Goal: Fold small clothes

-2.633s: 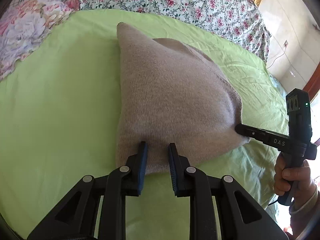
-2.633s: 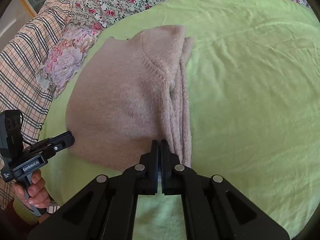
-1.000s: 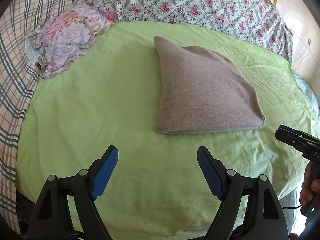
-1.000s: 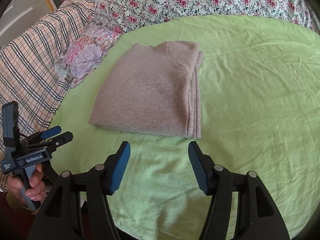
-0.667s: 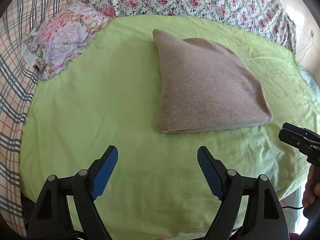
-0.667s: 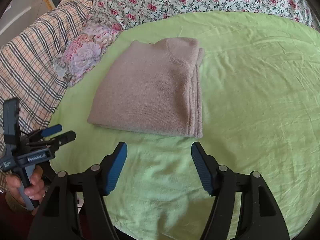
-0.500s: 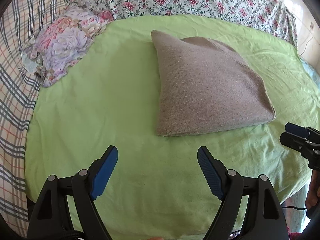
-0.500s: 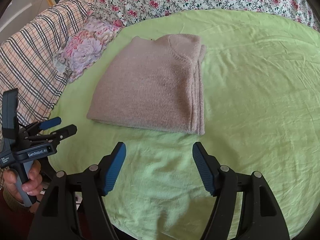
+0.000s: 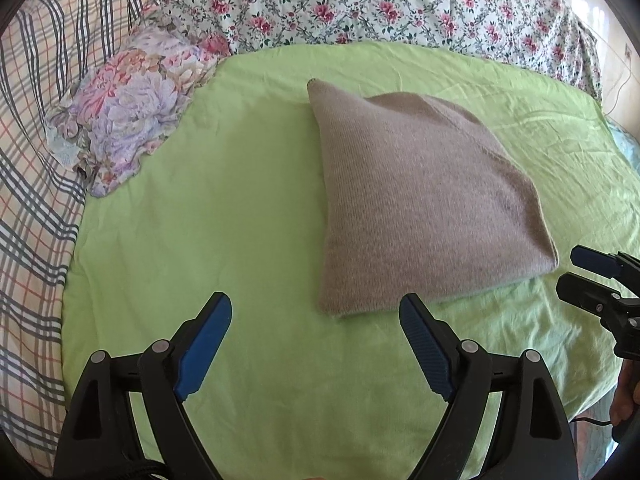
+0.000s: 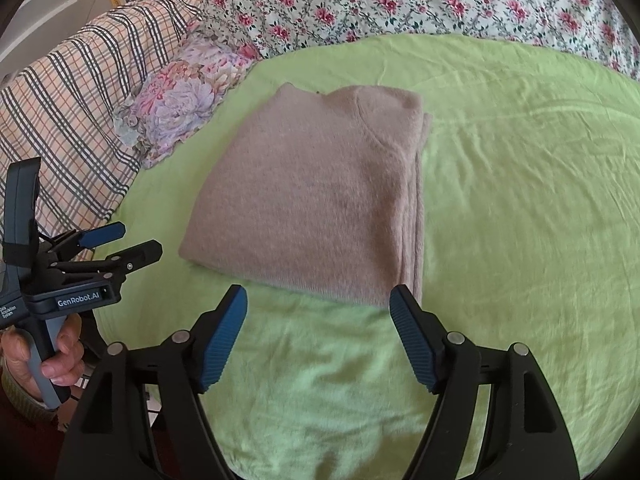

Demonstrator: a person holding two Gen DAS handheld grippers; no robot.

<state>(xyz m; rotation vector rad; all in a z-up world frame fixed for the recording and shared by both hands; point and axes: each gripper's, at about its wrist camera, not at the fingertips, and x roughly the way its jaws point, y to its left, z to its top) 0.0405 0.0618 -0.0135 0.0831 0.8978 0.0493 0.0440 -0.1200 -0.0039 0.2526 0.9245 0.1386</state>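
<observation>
A beige knit sweater [image 9: 420, 204] lies folded into a compact square on the green sheet [image 9: 224, 208]; it also shows in the right wrist view [image 10: 320, 196], with stacked folded edges on its right side. My left gripper [image 9: 316, 312] is open and empty, hovering just short of the sweater's near edge. My right gripper [image 10: 318, 304] is open and empty, just short of the sweater's near edge. Each gripper shows in the other's view: the right one [image 9: 580, 276] at the right edge, the left one [image 10: 128, 242] at the left, both open.
A floral cloth bundle [image 9: 128, 108] lies at the sheet's far left corner. A plaid blanket [image 10: 68, 112] covers the left side and a rose-print quilt [image 9: 380, 4] runs along the back. The bed edge drops off at the right [image 9: 616, 148].
Both grippers let go of the sweater, opened wide and drew back from it. In the last second they edged slightly closer; the folded sweater lies still.
</observation>
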